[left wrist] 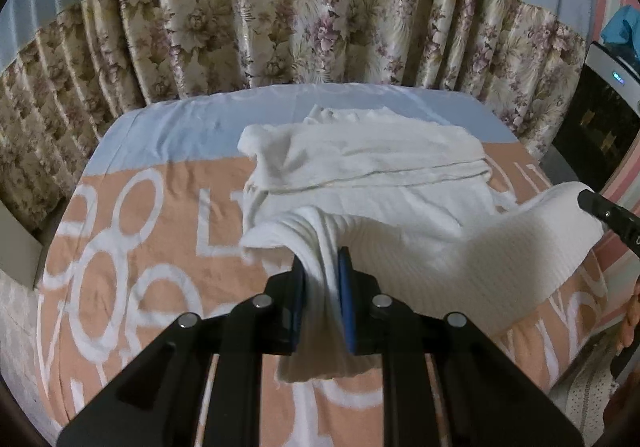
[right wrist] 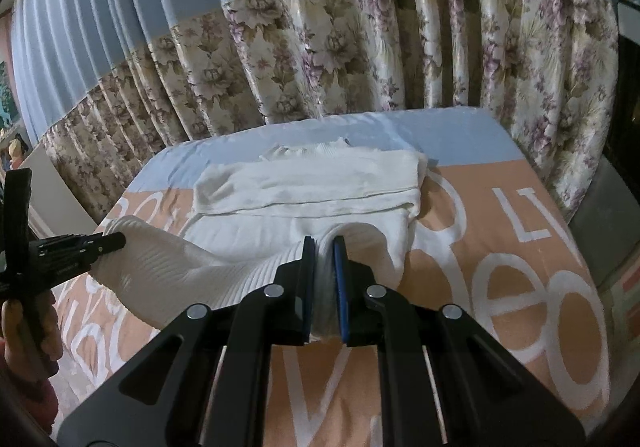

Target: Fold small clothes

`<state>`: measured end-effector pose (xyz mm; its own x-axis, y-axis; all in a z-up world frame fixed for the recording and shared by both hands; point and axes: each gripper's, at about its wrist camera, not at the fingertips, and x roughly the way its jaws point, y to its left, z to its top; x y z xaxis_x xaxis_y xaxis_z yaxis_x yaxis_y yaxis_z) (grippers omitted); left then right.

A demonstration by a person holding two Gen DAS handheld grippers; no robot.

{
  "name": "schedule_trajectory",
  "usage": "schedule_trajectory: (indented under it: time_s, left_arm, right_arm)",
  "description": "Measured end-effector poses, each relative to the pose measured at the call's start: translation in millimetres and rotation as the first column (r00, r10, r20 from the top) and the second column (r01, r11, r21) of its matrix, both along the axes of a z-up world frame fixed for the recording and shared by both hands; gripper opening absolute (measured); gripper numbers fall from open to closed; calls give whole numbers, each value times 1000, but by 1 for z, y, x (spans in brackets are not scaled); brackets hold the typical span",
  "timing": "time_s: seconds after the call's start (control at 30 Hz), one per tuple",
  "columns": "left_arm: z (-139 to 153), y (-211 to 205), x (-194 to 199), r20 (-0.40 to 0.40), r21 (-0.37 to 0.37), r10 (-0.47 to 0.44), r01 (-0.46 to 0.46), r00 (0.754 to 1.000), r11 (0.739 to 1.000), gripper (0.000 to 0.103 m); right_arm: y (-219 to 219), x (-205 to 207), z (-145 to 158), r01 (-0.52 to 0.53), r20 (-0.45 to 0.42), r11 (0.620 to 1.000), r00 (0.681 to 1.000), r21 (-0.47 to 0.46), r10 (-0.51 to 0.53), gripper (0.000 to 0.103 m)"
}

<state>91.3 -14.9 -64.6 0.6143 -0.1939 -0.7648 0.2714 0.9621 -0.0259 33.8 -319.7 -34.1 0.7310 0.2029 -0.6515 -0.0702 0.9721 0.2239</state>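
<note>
Both grippers (left wrist: 322, 267) (right wrist: 325, 255) pinch white garment (left wrist: 400, 175).

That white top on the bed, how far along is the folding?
Partly done. The far part of the white top already lies folded flat in layers on the bed cover. In hand: the left gripper and right gripper each pinch the near edge, lifted off the cover. Left: carrying that edge over the folded part and smoothing it down.
</note>
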Motion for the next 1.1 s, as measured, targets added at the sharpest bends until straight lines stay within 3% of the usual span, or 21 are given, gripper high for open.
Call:
schedule_trajectory:
  time_s: [0.2,0.33,0.53,0.77,1.0,1.1]
  left_arm:
    - [-14,-19,70,-8,52,-19,19,1000,998,16]
    - [-24,-23,114,-38,-3,-32,32,999,999,17]
    - [-51,-26,171,-66,3,-18,19,998,1000,16]
    - [-70,-12,192,-111,-37,18,-23,994,999,17]
    - [-60,-14,180,-52,-1,23,-23,998,1000,17]
    - [-67,-10,182,-63,4,33,-32,997,999,17]
  right_arm:
    - [-20,75,-19,16,-33,999,999,47,-15,10]
    - [-30,120,-34,28,-57,999,998,45,-25,10]
    - [-39,173,-60,28,-81,999,996,17,-26,10]
    - [-42,197,-77,33,-91,999,995,21,-31,10]
    - [-37,195,-68,24,-52,1000,998,5,-24,10]
    - [-35,200,-76,18,-78,1000,997,-9,-18,10]
